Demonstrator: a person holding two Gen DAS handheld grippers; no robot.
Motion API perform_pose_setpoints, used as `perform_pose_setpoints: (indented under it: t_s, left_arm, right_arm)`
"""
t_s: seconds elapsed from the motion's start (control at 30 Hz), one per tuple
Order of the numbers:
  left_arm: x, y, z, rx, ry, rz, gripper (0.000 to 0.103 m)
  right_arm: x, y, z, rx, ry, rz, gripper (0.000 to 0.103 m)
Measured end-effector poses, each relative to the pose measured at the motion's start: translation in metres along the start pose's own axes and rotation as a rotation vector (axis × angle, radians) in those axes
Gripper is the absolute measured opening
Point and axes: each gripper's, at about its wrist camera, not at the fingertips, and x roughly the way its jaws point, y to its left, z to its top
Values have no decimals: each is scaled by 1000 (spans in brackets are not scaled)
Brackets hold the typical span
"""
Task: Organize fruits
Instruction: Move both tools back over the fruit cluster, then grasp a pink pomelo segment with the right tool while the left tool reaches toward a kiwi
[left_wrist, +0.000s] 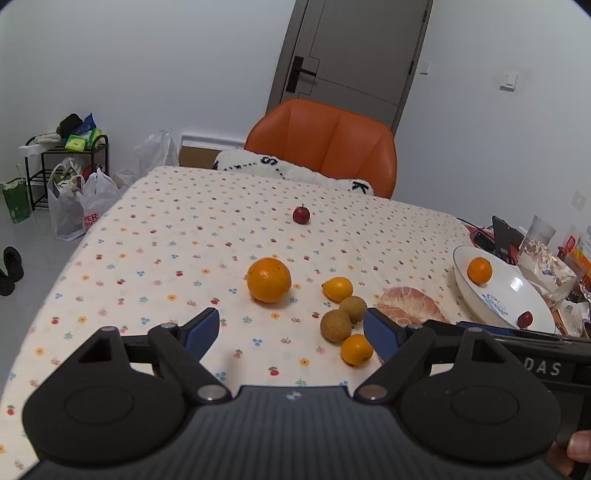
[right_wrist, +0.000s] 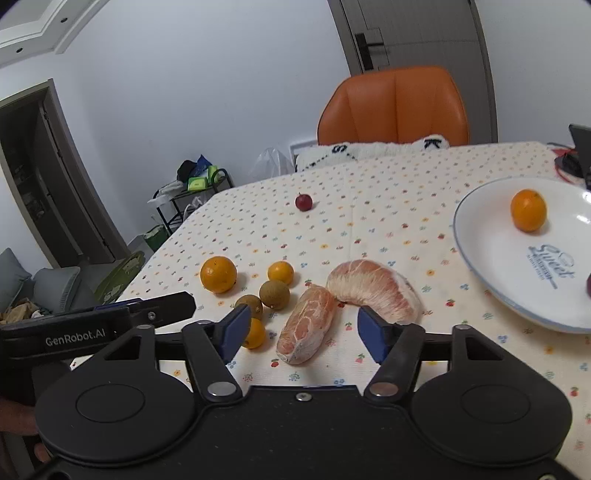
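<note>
Both grippers hover low over the table, jaws spread wide, nothing held. Left gripper (left_wrist: 291, 334): bare floral tablecloth (left_wrist: 177, 236) lies between its blue pads; just inside the right-hand pad sit a small orange citrus (left_wrist: 356, 349) and two brown longans (left_wrist: 335, 325) — the pair touching each other, the nearer one just beside the citrus. Beyond them, a yellow-orange kumquat (left_wrist: 338, 288) ahead of the right pad, and a large orange (left_wrist: 269, 280) ahead of the gap, nearer its left side. Right gripper (right_wrist: 304, 330): a peeled pomelo segment (right_wrist: 306, 325) lies between its pads, its near end inside the gap, untouched by either pad. A second, curved pomelo segment (right_wrist: 375, 290) lies just beyond the right-hand pad, its end close to the first. Well right of these jaws stands a white plate (right_wrist: 480, 251) — it carries one small orange fruit (right_wrist: 528, 210) and a dark red fruit at the frame edge, only partly visible. Farthest out, ahead of both jaws, a lone small red fruit (right_wrist: 303, 202) rests mid-table, well apart from everything else. An orange chair (right_wrist: 393, 105) stands behind the far table edge.
</note>
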Motion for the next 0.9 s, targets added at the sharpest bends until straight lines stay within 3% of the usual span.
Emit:
perform_pose_setpoints:
  t_s: [0.33,0.43,0.5,0.63,0.9]
  left_arm:
    - [19,2,1,-6,16,0,78]
    - [21,3,2,-6,17,7,77]
    - [22,3,2,-6,18,10,77]
    - [24,-1,2,0,19,10,77]
    - [34,-13,1,6,27,8,64]
  right_arm:
    - [31,5,-1,-12,58,-20,54]
    - [37,6,-4,-25,62,-22,50]
    - [39,10,-4,-60,64,-46,38]
    - [36,4,-2,-58,65,-39,28]
    - [19,-13,-6,-12,43,5,22]
